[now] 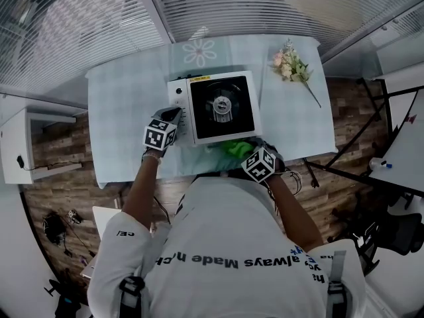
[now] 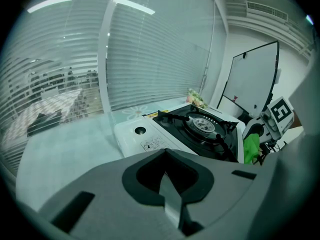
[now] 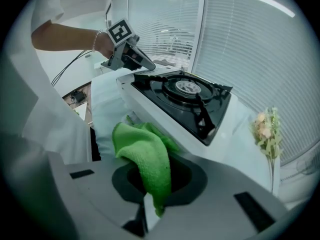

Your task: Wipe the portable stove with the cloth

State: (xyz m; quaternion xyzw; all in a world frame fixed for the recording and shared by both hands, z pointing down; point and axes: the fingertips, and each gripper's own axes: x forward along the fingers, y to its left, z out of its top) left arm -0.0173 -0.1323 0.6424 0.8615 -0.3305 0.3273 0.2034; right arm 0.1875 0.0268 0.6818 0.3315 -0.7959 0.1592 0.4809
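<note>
The right gripper is clamped shut on the cloth, a green bunch that spills forward from its jaws. In the head view the cloth sits at 6 o'clock of the burner, at the near edge of the stove; whether it touches that edge or hangs just short of it I cannot tell. From these jaws the black top lies at 11 o'clock, so the wipe likely calls for a short push up and away. The stove's long axis runs 9 to 3 across the table, which suggests sideways strokes. The left gripper has its jaws together on nothing, near the stove's 8 o'clock corner by the knob end, placed to steady it. The right gripper is the nearer to the top.
</note>
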